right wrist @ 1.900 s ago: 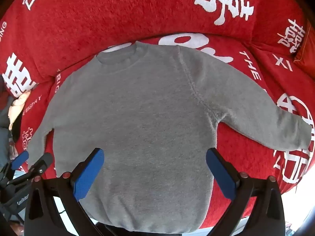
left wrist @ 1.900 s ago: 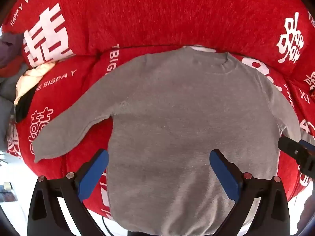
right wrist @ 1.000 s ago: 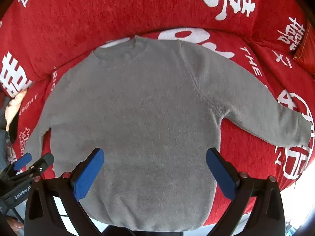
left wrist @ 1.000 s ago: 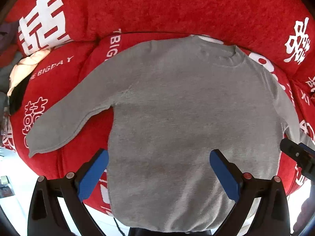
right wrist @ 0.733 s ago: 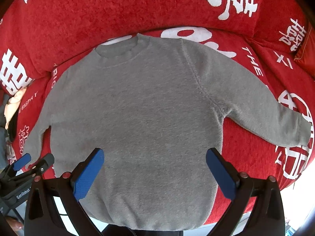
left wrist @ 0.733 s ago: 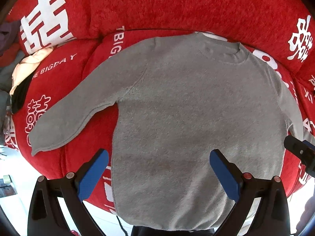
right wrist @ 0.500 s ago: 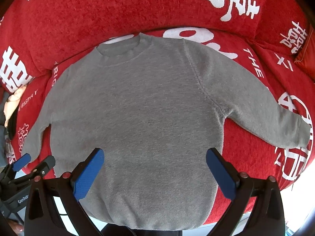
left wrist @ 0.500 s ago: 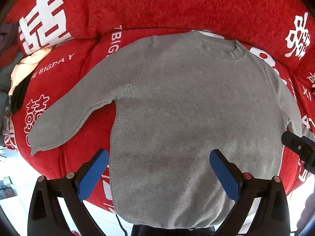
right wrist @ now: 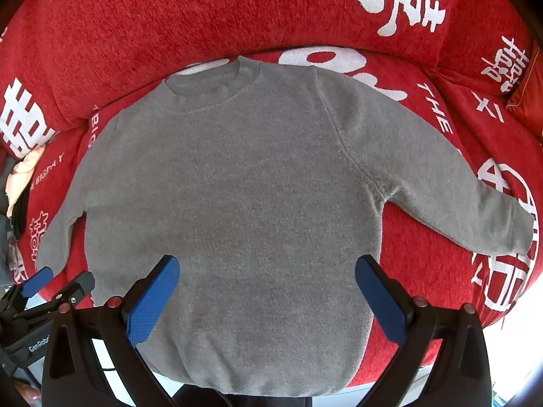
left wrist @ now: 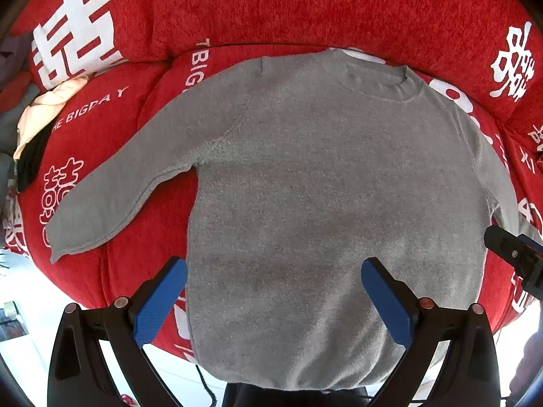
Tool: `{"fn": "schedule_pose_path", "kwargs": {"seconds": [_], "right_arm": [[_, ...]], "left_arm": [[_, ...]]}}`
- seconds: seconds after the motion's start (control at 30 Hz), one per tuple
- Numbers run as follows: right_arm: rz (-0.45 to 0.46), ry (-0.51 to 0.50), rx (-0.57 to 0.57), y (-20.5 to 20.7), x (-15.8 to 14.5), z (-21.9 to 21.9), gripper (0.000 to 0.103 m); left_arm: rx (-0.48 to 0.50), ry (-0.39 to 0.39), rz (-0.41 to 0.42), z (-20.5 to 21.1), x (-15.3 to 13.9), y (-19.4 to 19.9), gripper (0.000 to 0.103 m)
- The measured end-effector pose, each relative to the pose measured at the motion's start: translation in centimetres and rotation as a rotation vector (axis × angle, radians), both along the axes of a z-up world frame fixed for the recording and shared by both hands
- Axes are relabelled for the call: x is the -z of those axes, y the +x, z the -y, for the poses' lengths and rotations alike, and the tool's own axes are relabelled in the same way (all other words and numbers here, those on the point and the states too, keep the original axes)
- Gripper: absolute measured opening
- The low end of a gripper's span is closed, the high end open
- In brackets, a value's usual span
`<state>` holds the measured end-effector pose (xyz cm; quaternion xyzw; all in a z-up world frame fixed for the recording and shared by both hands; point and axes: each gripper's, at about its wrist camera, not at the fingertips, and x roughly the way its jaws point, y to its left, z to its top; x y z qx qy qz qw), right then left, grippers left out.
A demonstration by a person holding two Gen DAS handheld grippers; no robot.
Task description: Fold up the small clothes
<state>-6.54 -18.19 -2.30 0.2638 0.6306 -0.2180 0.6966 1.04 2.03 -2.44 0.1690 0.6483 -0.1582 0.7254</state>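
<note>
Both tongs are released, their blue pads spread wide with nothing between them: the left tongs (left wrist: 274, 291) hover over the lower left part of the grey sweater (left wrist: 322, 186), and the right tongs (right wrist: 267, 288) hover over its lower right part, each pointing from the hem towards the collar. Neither seems to touch the knit, though from these wrist views the height above it is hard to judge. The sweater lies flat, face up, on the red sofa seat (left wrist: 142, 257), collar (right wrist: 210, 91) towards the backrest and the hem hanging slightly over the front edge of the seat; both sleeves are spread out and angled down towards the front corners. No fold is made yet, so the step in hand is likely the first one, bringing a sleeve in across the body. To do it well, each pair of tongs should travel outward to its own sleeve, the left sleeve (left wrist: 112, 203) and the right sleeve (right wrist: 458, 196), and pinch near the cuff, taking both layers of knit without catching the plush cover beneath. Lift only a little, carry the cuff across the chest, and lay it flat so that the crease falls along the shoulder seam. The soft fabric will probably drag and bunch if pulled low. Other clothes (left wrist: 34, 122) are heaped at the left edge of the sofa, well apart.
</note>
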Motion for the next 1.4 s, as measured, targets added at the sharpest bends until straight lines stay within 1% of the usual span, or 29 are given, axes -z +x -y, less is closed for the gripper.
{"fn": "schedule_pose_path", "kwargs": {"seconds": [0.2, 1.4], "right_arm": [[-0.003, 0.002, -0.001, -0.33, 0.01, 0.11, 0.103], [-0.020, -0.004, -0.027, 0.22, 0.23, -0.46, 0.103]], "left_arm": [[-0.003, -0.004, -0.013, 0.11, 0.08, -0.26, 0.103], [-0.004, -0.004, -0.013, -0.28, 0.19, -0.25, 0.103]]}}
